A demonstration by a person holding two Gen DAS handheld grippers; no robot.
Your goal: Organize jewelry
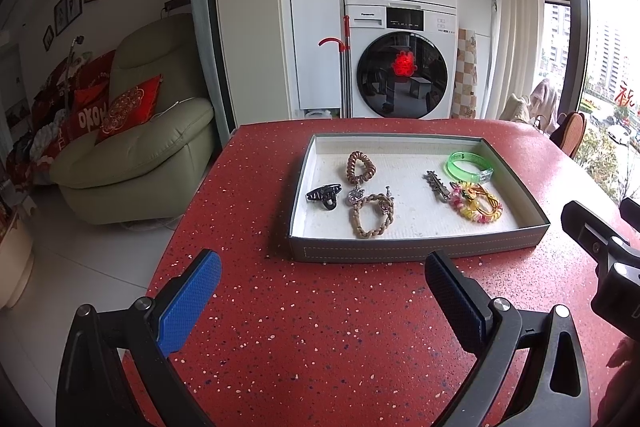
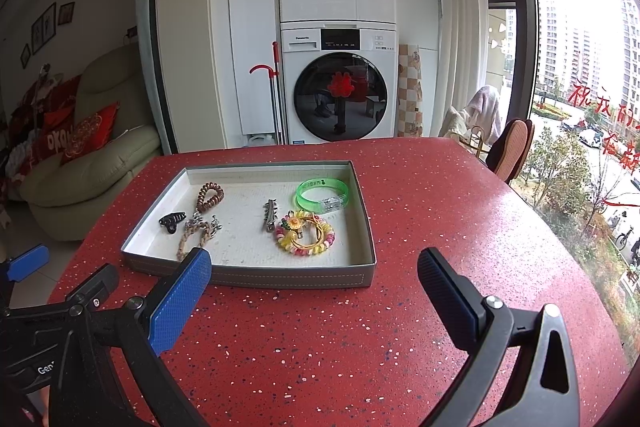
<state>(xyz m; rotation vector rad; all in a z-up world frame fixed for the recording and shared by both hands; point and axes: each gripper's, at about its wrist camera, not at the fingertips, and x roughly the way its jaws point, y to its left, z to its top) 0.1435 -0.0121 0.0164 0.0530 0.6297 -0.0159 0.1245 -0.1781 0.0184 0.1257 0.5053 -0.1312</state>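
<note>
A grey tray (image 1: 360, 251) (image 2: 288, 277) with a white lining sits on the red speckled table (image 1: 320, 339) (image 2: 440, 211). In it lie a black claw clip (image 1: 325, 195) (image 2: 173, 219), a brown coil hair tie (image 1: 360, 167) (image 2: 210, 197), a braided rope bracelet (image 1: 370, 214) (image 2: 197, 233), a silver clip (image 1: 437, 185) (image 2: 270, 214), a green bangle (image 1: 468, 167) (image 2: 322, 195) and a colourful coil tie with a yellow flower (image 1: 478, 203) (image 2: 306, 233). My left gripper (image 1: 322, 283) is open and empty, just in front of the tray. My right gripper (image 2: 314, 281) is open and empty at the tray's near right corner.
The right gripper's body (image 1: 600, 247) shows at the left wrist view's right edge. The left gripper's blue pad (image 2: 28, 261) shows at the right wrist view's left edge. A green armchair (image 1: 136, 147), stacked washing machines (image 2: 340, 79) and a wicker chair (image 2: 514, 147) stand beyond the table.
</note>
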